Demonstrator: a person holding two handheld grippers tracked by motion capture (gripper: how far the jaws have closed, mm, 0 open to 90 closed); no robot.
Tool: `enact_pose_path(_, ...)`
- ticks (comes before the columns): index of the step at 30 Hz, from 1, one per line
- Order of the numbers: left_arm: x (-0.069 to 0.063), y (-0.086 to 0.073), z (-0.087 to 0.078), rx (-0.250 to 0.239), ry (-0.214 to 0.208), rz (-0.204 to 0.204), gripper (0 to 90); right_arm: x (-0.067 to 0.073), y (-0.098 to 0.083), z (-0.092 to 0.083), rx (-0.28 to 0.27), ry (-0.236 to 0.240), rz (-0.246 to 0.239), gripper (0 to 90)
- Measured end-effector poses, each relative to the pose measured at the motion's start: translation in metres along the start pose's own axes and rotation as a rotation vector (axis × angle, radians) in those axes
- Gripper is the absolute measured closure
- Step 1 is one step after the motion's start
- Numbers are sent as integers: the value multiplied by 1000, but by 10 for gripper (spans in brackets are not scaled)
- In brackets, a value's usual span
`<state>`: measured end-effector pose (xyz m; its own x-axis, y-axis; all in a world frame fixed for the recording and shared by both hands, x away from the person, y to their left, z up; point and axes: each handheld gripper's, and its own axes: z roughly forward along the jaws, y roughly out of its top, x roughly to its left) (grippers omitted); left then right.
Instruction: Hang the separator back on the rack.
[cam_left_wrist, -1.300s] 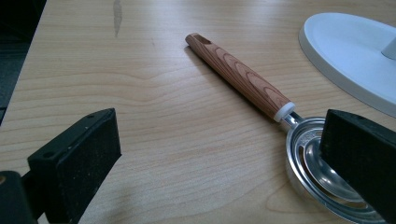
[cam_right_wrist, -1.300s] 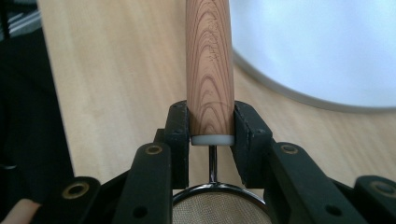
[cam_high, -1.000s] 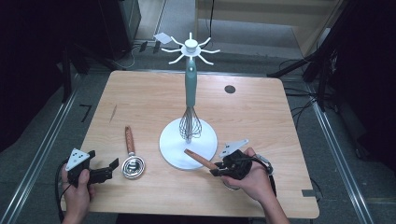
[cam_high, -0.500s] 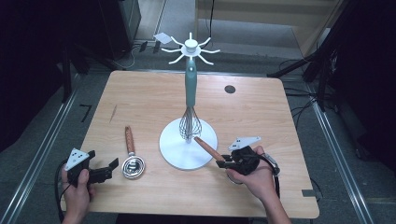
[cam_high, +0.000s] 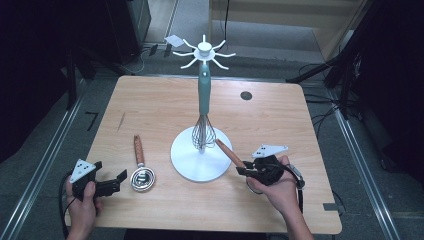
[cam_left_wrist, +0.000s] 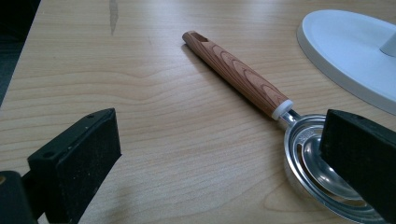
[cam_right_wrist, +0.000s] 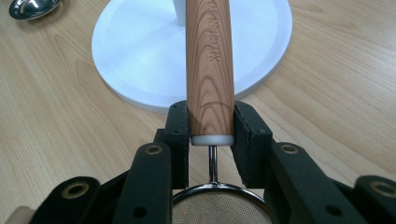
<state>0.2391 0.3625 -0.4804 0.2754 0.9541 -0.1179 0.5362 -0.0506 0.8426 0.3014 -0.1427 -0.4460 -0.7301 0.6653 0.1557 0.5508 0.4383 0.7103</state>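
Left gripper (cam_high: 111, 184), jaws wide apart, sits at seven o'clock; right gripper (cam_high: 246, 170), at five o'clock, is clamped shut.

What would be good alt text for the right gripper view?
The right gripper has its two black jaws shut on the wood-grain handle of a small metal mesh strainer, gripping just above the handle's white collar. Beyond it, a round white stand base sits on the light wooden table.

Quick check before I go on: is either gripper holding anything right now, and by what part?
The right gripper clamps the strainer by the lower end of its wooden handle, just above the white collar. The left gripper is open, holding nothing.
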Motion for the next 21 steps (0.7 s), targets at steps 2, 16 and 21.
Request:
enact_pose_path(2,0,0,0,-1,3,-1,0,-1,0,-1,-12,-12,10,709)
enact_pose_path(16,0,0,0,-3,6,-3,0,-6,-2,-8,-94,-57,53,710)
enact_pose_path(21,0,0,0,-4,9,-3,0,-5,-2,-9,-123,-46,67,710)
